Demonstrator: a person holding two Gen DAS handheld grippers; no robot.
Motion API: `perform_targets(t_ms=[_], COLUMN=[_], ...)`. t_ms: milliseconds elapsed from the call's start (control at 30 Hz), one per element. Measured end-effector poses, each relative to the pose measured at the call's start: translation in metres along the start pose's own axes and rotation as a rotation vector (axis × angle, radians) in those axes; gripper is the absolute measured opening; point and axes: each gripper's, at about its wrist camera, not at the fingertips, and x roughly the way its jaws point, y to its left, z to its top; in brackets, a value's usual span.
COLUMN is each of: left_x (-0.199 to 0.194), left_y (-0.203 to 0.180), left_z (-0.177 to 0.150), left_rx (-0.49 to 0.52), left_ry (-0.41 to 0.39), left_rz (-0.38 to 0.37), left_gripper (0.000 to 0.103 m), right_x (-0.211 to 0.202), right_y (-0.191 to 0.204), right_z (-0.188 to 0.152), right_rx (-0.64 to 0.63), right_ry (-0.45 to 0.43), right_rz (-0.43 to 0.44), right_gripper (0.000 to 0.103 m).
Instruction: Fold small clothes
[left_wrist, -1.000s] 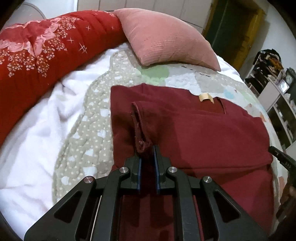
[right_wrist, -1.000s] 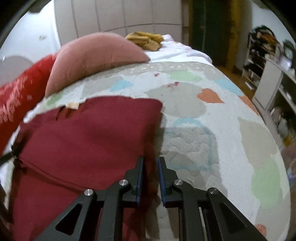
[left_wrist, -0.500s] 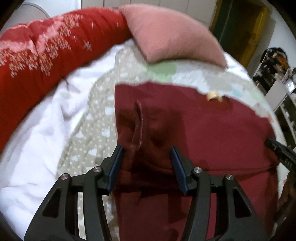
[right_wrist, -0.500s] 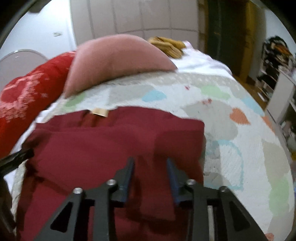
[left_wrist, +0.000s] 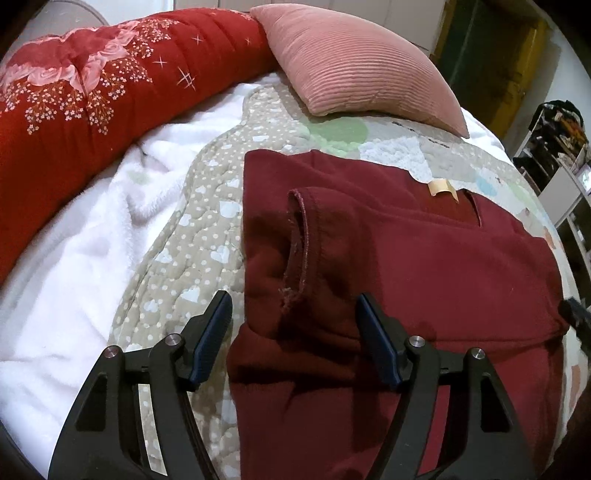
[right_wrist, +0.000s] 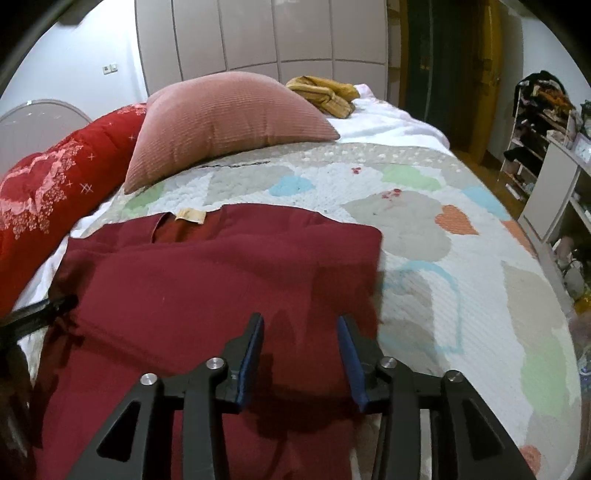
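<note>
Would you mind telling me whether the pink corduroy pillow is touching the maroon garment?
Apart. The right wrist view shows a strip of patterned quilt between the pink corduroy pillow and the maroon garment.

Bare quilt lies open right of the garment; pink pillow blocks beyond.

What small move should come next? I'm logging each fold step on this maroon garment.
Probably lift both grippers clear: the left gripper and right gripper are opening, and the maroon garment lies folded on the quilt, touching no fingers.
</note>
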Motion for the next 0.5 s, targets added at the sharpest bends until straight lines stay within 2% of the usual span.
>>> perform_targets(t_ms=[167, 233, 367, 500], left_x=[0.000, -0.005, -0.021, -0.043], left_y=[0.000, -0.001, -0.002, 0.000], left_z=[0.000, -0.001, -0.004, -0.016], left_rx=[-0.012, -0.003, 0.020, 0.033], left_ry=[0.005, 0.005, -0.004, -0.019], left_rz=[0.001, 0.006, 0.017, 0.016], left_gripper=[0.071, 0.071, 0.071, 0.071], right_x=[0.024, 0.027, 0.010, -0.018], right_y=[-0.003, -0.007, -0.013, -0.015], right_z=[-0.013, -0.012, -0.012, -0.029], right_rx=[-0.037, -0.019, 0.028, 0.028], right_ry=[0.068, 0.060, 0.055, 0.049], right_rz=[-0.083, -0.076, -0.059, -0.031], right_gripper=[0.046, 0.046, 0.046, 0.047])
